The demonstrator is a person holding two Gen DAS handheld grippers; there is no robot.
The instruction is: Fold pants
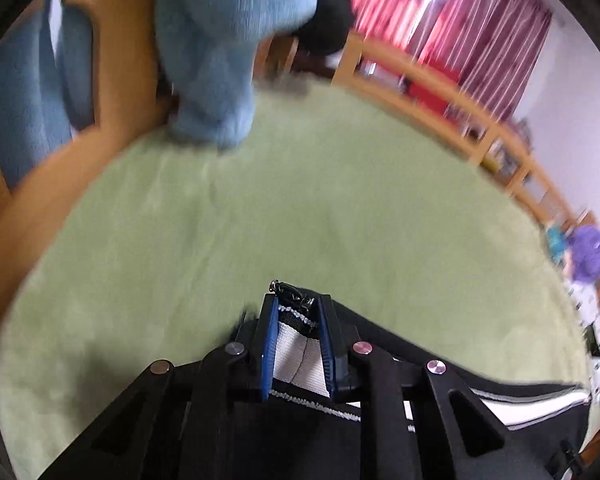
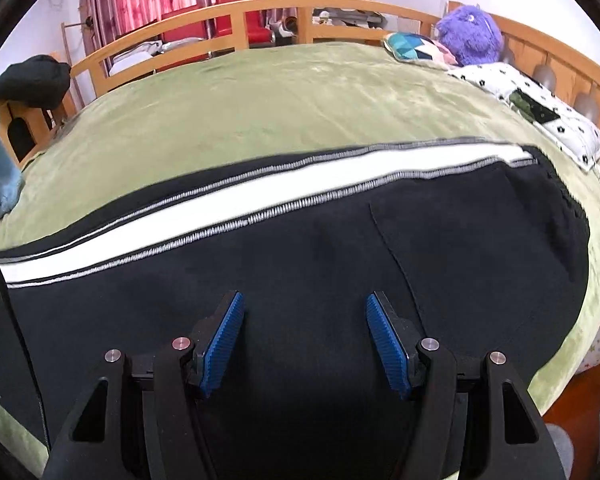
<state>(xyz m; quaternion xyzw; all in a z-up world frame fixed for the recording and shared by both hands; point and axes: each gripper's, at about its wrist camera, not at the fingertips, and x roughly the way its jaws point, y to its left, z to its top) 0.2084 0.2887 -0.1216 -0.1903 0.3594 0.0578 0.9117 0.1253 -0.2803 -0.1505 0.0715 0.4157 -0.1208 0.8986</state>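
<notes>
One pair of black pants (image 2: 300, 264) lies spread on the green bed cover (image 2: 260, 96), its long axis running crosswise ahead of the right gripper (image 2: 305, 340), with a white side stripe (image 2: 260, 188) edged in grey stitching sweeping from lower left to upper right; the broad end with a pocket seam lies to the right of those jaws, though blur leaves it unclear whether that end is the waist. No brand, label or writing can be read on the fabric. Right jaws stand well apart, angled down over the dark cloth, with nothing pressed between the blue pads (image 2: 222, 344). The left gripper (image 1: 298, 344) also tilts downward, and its jaws are closed on an end of the pants where the white stripe meets a black edge and a small metal zipper pull (image 1: 278, 287) shows just beyond the fingertips. Beyond the left jaws, a light blue blanket (image 1: 220, 52) hangs over the wooden bed frame (image 1: 440, 88).
</notes>
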